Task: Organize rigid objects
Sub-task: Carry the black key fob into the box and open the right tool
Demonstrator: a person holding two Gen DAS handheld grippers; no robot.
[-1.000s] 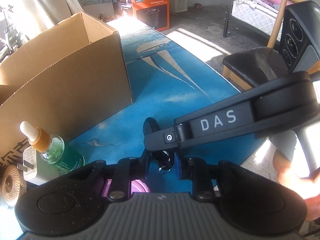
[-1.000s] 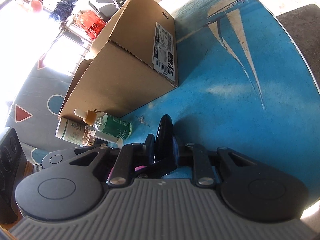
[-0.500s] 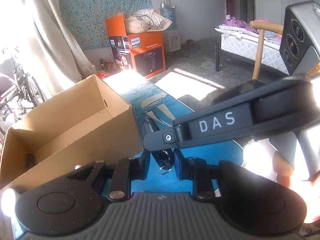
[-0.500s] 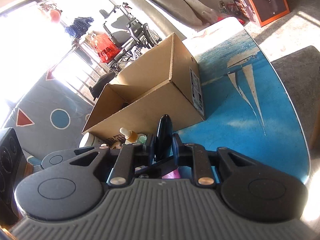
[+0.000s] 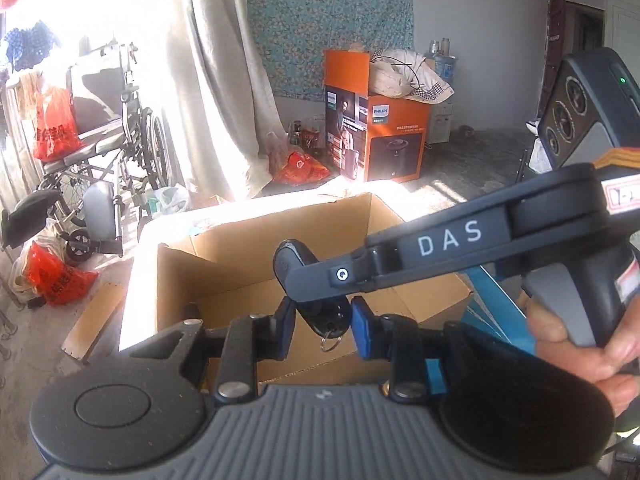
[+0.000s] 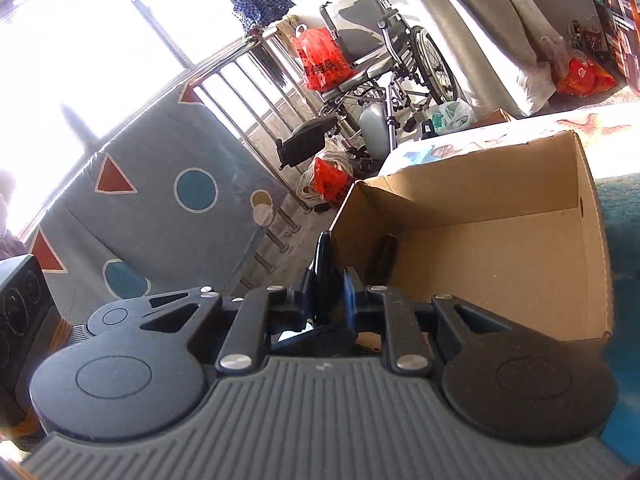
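Left wrist view: one table, one box, one key fob and two grippers show, with clutter on the floor behind.
Table: one, blue print top; only a strip shows to the right of the box.
Wheelchair: one, folded, on the floor by the curtain.
Orange carton: one, on the floor past the table's far end.
Box: one, brown cardboard, open on top, standing on the table by its edge on the wheelchair side.
Red bags: three, one on the wheelchair seat, one on the floor at the left, one beside the orange carton.
Dark cylinder: one, leaning in the box's corner; too dim to name.
Right gripper: one; jaws clamped on the fob, its long finger marked DAS reaching across the left wrist view.
Hand: one in view, wrapped around the right gripper's handle.
Left gripper: one; jaws have just been opening, the fob's lower end between the blue pads, a slight gap on the right side.
Key fob: one, black, flat and oval, glossy; seen edge-on in the right wrist view. It hangs in the air over the open box, just inside the near wall.
Ring: one, small, metal, hanging from the fob's lower end.
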